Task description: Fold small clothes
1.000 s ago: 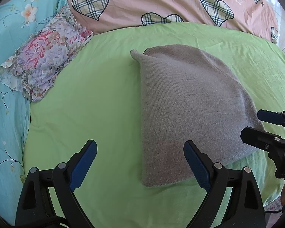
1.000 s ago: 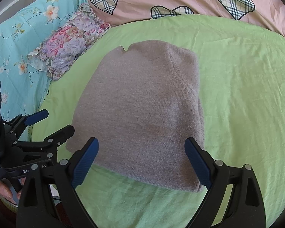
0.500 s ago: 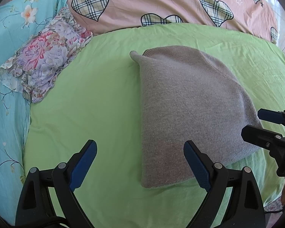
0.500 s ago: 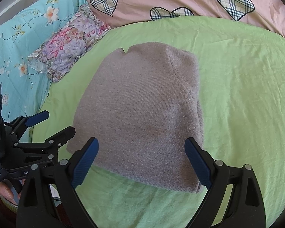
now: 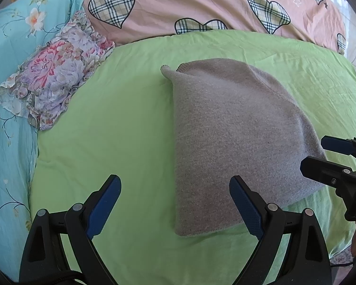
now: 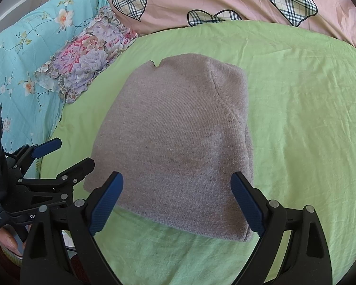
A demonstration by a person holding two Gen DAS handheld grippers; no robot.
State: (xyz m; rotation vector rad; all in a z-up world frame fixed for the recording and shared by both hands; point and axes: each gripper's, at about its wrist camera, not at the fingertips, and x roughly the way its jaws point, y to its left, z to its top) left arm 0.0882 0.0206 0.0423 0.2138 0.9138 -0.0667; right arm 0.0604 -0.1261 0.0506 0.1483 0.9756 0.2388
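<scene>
Grey folded garment (image 5: pixel 234 137) on green bedsheet (image 5: pixel 121 133)

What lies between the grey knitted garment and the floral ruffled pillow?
Only bare light green bedsheet separates grey knitted garment from floral ruffled pillow, in both views.

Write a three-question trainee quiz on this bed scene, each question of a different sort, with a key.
1. True or false: the left gripper is shut on the grey knitted garment.
2. Multiple choice: the garment lies on (A) the green sheet, (B) the floral pillow, (C) the pink heart-print quilt.
3. Fill in: in the right wrist view, the right gripper hangs over the garment's ____ edge.

Key
1. False: both grippers are open and hold nothing.
2. A
3. near
</scene>
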